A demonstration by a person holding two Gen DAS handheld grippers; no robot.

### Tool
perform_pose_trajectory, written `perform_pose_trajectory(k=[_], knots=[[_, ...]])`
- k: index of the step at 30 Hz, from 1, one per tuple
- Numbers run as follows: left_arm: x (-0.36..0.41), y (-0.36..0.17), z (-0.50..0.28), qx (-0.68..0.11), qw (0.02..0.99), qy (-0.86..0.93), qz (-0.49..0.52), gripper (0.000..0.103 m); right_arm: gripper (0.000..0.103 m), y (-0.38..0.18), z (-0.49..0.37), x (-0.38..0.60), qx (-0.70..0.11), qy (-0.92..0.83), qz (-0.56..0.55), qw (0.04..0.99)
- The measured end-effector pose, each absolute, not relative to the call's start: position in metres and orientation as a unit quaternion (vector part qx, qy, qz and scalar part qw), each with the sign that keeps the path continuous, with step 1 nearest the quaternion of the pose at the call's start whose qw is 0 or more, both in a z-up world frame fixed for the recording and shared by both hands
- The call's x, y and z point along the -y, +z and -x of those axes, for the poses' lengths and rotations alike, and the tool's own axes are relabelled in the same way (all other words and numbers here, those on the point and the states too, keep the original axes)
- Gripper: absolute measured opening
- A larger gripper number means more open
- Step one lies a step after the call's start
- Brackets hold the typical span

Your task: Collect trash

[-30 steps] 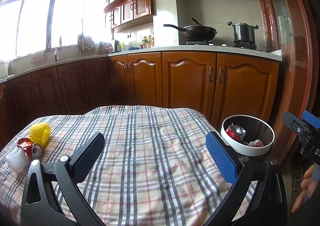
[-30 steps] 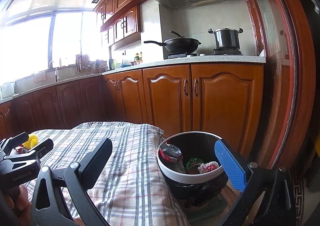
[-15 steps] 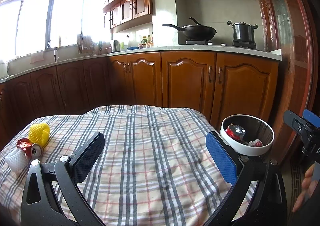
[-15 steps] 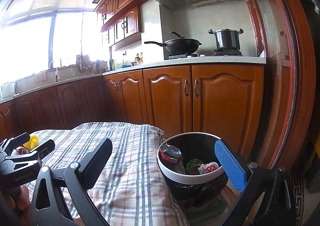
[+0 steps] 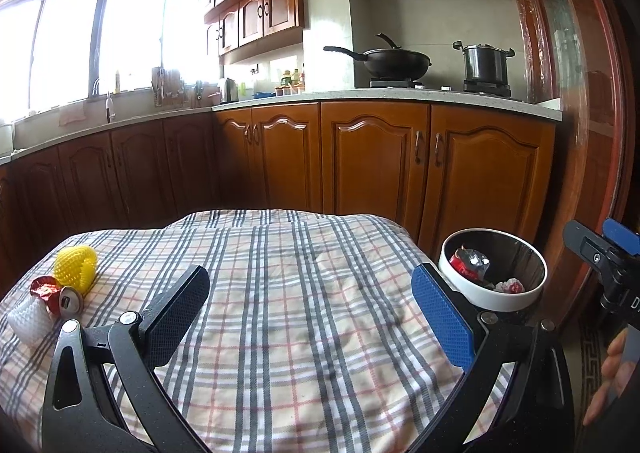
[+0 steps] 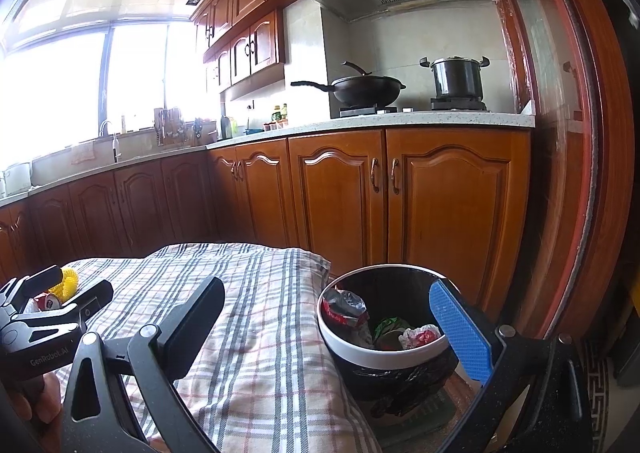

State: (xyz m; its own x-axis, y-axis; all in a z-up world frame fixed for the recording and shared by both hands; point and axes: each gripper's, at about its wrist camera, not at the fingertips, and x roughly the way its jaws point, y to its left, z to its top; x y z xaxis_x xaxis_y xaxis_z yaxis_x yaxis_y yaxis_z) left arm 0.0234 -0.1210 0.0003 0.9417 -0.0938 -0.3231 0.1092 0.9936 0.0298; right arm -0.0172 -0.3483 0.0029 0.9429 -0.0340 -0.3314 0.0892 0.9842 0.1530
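Three scraps left at far-left corner of checked-cloth worktop (image 5: pixel 304 333): yellow foam net (image 5: pixel 76 267), crushed red can (image 5: pixel 56 295), white foam sleeve (image 5: pixel 28 319), all touching. Likely light, soft, springy; best pinched across the middle. Left gripper (image 5: pixel 312 309) and right gripper (image 6: pixel 336 325) both spread wide, empty. Trash bin (image 6: pixel 384 361) beside worktop, part filled. Nothing blocking between.

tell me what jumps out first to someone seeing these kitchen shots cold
The plaid tablecloth fills the foreground, with a yellow mesh ball, a crushed red can and white foam netting clustered at its left edge. Off the right edge sits a white-rimmed bin holding wrappers.
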Motion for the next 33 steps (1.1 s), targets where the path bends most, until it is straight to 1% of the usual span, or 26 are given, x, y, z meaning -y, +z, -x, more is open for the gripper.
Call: perform_pose_trajectory(k=[33], knots=[[0.117, -0.008, -0.038, -0.184, 0.981, -0.063, -0.015, 0.103, 0.103, 0.001, 0.005, 0.345, -0.181, -0.030, -0.087, 0.979]])
